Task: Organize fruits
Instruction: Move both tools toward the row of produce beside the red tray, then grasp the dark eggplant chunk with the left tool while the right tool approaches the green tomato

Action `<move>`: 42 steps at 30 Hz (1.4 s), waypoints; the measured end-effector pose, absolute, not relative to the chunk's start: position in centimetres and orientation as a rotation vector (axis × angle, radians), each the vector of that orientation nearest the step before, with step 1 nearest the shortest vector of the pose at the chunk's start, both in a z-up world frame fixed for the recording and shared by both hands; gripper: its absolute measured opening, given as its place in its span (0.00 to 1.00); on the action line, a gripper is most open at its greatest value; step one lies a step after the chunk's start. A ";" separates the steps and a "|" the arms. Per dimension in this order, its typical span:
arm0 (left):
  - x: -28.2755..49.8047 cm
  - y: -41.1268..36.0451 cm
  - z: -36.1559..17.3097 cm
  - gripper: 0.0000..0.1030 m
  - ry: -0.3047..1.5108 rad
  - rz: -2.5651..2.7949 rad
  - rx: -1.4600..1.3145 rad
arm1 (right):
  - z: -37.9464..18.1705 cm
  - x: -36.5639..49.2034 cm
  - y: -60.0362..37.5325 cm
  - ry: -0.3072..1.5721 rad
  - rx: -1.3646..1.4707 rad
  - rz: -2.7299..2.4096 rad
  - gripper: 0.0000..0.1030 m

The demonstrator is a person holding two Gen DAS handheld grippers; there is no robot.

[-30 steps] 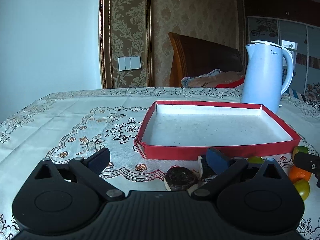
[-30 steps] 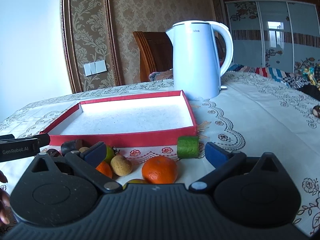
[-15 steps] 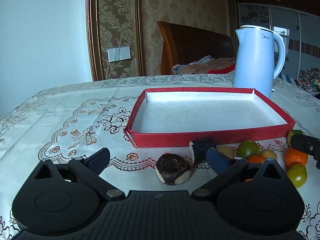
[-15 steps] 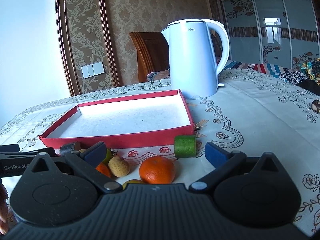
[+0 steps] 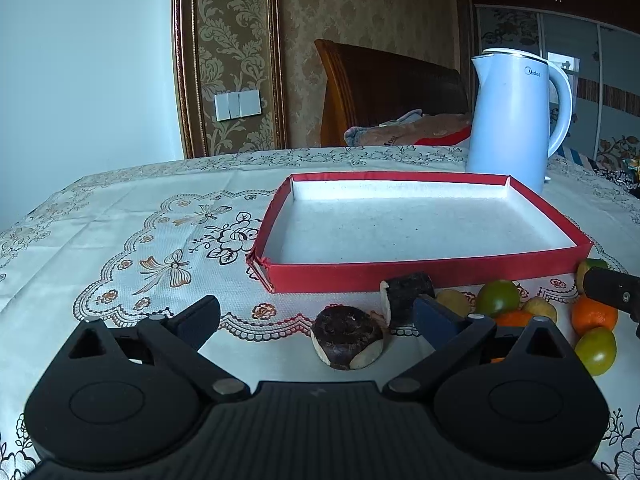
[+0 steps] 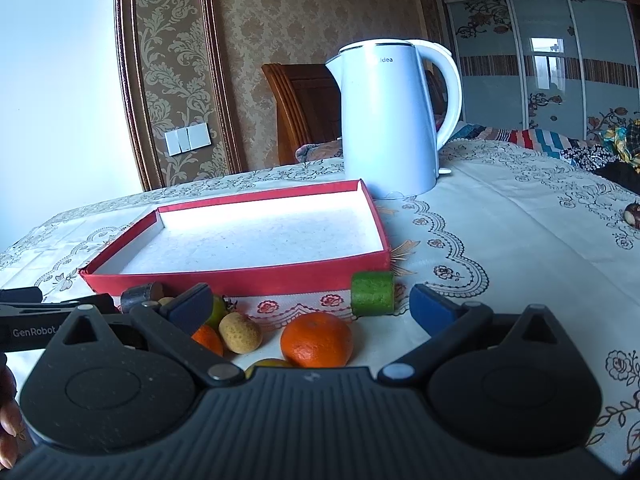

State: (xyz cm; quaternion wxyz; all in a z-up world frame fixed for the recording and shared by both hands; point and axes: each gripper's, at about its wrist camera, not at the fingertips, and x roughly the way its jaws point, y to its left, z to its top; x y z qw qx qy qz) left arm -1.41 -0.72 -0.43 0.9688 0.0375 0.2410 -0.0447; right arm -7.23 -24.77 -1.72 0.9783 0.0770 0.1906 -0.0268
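Patterned gold wallpaper and a wooden chair back stand behind a table covered by a cream embroidered tablecloth [image 5: 120, 216]. On it stands a white kettle [image 6: 394, 120] printed "Midea", just behind a shallow red tray [image 5: 424, 270] with a white floor and nothing in it.

Fruit lies in a loose cluster in front of the tray's near wall: an orange [image 6: 316, 339], a tan fruit [image 6: 240, 332], a green cylinder piece [image 6: 373, 293], a green lime [image 5: 497, 298], and two dark brown pieces [image 5: 346, 337] at the left end.

Black casing marked "GenRobot" shows at the right wrist view's left edge. The left gripper [image 5: 316, 318] is spread wide, holding nothing, low over the cloth before the dark pieces. The right gripper [image 6: 310, 306] is also wide apart and empty, with the orange between its blue pads [image 6: 430, 308], untouched.
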 end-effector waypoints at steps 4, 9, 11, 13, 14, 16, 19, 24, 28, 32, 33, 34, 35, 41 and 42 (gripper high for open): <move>-1.4 -0.7 -0.5 1.00 0.490 -0.089 0.074 | -1.7 -7.2 -24.7 0.384 0.151 -0.055 1.00; -1.5 -0.8 -0.5 1.00 0.490 -0.091 0.080 | -1.8 -7.2 -24.7 0.391 0.147 -0.058 1.00; -1.4 -0.9 -0.5 1.00 0.492 -0.091 0.081 | -1.8 -7.1 -24.7 0.394 0.147 -0.055 1.00; -1.4 -0.9 -0.5 1.00 0.494 -0.093 0.083 | -1.8 -7.2 -24.6 0.392 0.147 -0.055 1.00; -1.4 -0.9 -0.5 1.00 0.494 -0.094 0.085 | -1.7 -7.2 -24.6 0.392 0.145 -0.056 1.00; -1.5 -1.0 -0.5 1.00 0.495 -0.095 0.091 | -1.8 -7.1 -24.5 0.400 0.137 -0.056 1.00; -1.7 -1.0 -0.4 1.00 0.485 -0.092 0.095 | -1.7 -7.2 -24.4 0.399 0.130 -0.059 1.00; -2.6 -0.6 0.0 1.00 0.474 -0.167 0.096 | -1.8 -7.2 -25.2 0.406 0.174 -0.082 1.00; -4.5 0.2 0.3 1.00 0.470 -0.233 0.083 | -1.9 -7.1 -25.8 0.410 0.208 -0.094 1.00; -6.0 0.0 0.5 1.00 0.493 -0.289 0.080 | -1.9 -7.3 -26.0 0.391 0.223 -0.100 1.00; -6.1 -0.3 0.4 1.00 0.513 -0.291 0.091 | -1.9 -7.4 -26.1 0.387 0.227 -0.104 1.00; -6.2 -0.8 0.1 1.00 0.533 -0.291 0.109 | -1.9 -7.5 -26.2 0.382 0.233 -0.108 1.00; -6.3 -1.3 -0.1 1.00 0.549 -0.293 0.128 | -1.9 -7.6 -26.3 0.376 0.241 -0.113 1.00; -7.4 -2.8 -0.8 1.00 0.566 -0.308 0.184 | -1.8 -8.4 -27.4 0.326 0.305 -0.134 1.00; -7.5 -2.9 -0.9 1.00 0.564 -0.314 0.192 | -1.8 -8.4 -27.4 0.326 0.307 -0.135 1.00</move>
